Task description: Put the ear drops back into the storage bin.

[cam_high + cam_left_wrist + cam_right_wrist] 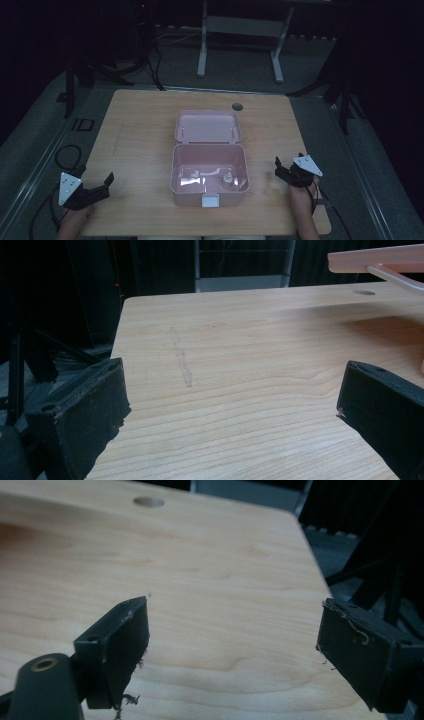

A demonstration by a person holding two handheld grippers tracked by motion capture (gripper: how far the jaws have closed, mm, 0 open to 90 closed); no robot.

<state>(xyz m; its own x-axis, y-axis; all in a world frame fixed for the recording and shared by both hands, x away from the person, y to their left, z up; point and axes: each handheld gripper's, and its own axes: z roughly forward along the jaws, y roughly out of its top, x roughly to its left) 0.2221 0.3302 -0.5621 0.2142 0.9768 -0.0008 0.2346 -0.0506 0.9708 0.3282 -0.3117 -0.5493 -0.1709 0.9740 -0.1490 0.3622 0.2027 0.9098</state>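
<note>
1. Jaws on both grippers stand spread wide with nothing between them: the left gripper (95,192) sits at the near left corner of the table (140,130), the right gripper (287,169) near the right edge.
2. Pink box (210,175) sits mid-table, between the two grippers and apart from both, with its lid (208,126) swung back and lying open behind it.
3. Inside, near the front right, stands a small pale item (227,180); it is too small and dim to identify. The rest of the inside looks bare apart from glare.
4. A white latch (210,201) hangs at the middle of the front wall, facing the person.
5. Judging from this, opening looks done; what is left is probably either taking the item out or closing the lid, and neither has begun.
6. From the left gripper view, the lid's edge (380,262) sits high at the right, beyond the jaws, with bare wood between the pads (95,410).
7. From the right gripper view, plain wood and a cable hole (149,502) lie ahead of the pads (127,640).
</note>
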